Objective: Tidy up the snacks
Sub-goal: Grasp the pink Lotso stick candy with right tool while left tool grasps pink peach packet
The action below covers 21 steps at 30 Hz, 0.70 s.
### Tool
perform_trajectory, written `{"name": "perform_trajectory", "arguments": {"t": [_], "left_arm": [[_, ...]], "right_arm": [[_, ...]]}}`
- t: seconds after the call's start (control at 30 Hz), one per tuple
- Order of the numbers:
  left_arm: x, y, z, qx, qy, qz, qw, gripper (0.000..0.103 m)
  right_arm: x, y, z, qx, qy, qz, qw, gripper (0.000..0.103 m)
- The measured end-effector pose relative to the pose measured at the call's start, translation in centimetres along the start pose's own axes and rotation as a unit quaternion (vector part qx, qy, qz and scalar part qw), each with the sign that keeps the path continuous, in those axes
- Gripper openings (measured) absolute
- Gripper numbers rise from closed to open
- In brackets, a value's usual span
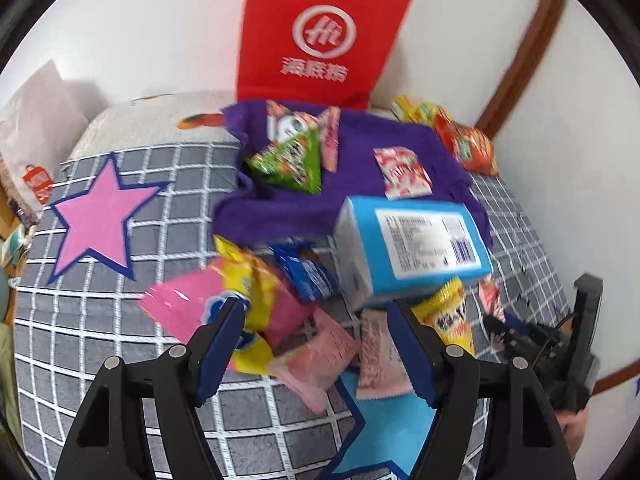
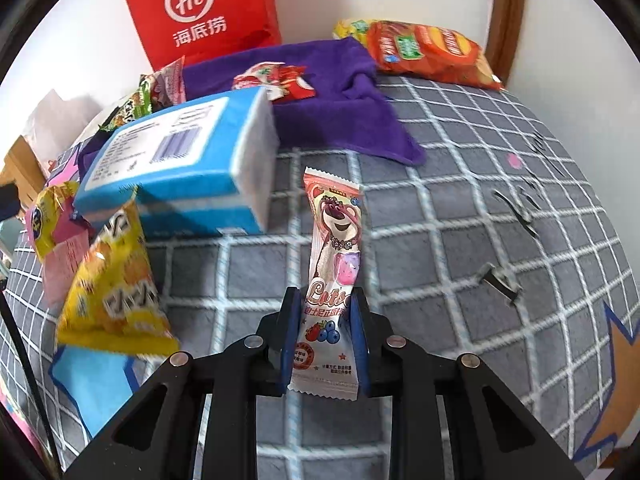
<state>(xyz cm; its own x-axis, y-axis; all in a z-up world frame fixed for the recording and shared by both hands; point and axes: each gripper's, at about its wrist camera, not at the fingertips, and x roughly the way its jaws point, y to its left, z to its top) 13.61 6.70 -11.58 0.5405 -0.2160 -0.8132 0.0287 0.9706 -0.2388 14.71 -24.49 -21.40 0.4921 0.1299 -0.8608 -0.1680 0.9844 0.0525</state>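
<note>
- Gripping the bear-print candy packet (image 2: 334, 280), the right gripper (image 2: 325, 338) has its pads closed on the packet's lower half; the upper end stands free above the checked bed cover (image 2: 460, 216).
- Landmark: the blue tissue box (image 2: 176, 160). The held packet is just to the right of the box, apart from it, in the right wrist view.
- The left gripper (image 1: 320, 344) stands open and holds nothing. It hangs over the loose pile on the near side of the blue tissue box (image 1: 412, 244): a yellow packet (image 1: 244, 280), pink sachets (image 1: 320, 356) and a blue wrapper (image 1: 306, 270).
- The purple cloth (image 1: 360, 184) lies behind the box and carries a green triangular packet (image 1: 292, 160) and a red-and-white sachet (image 1: 402, 174). A red paper bag (image 1: 320, 32) stands behind the cloth, against the wall.
- Judgement: the step in hand is carrying the held packet to its group, probably the cloth.
- Keep the pads square on the packet; the film is slippery and the free end may swing.
- Lift clear of the box corner before moving across.
- Aim the left gripper at a single packet edge; the pile overlaps, so a wide bite may take two items.
</note>
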Motion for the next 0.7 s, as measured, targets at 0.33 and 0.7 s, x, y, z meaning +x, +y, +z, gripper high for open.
{"name": "perform_trajectory", "arguments": {"t": [0.33,0.7], "left_arm": [[3.5,-1.4,-1.3,0.016,0.035,-0.021,0.999,0.072],[6.1,-1.4,-3.3,0.021,0.091,-0.043,0.9947,0.07]], "right_arm": [[-0.4,-0.5,-1.1,-0.003,-0.023,0.003,1.0,0.026],[-0.5,-0.7,-1.4,-0.013,-0.041,0.016,0.999,0.028]]}}
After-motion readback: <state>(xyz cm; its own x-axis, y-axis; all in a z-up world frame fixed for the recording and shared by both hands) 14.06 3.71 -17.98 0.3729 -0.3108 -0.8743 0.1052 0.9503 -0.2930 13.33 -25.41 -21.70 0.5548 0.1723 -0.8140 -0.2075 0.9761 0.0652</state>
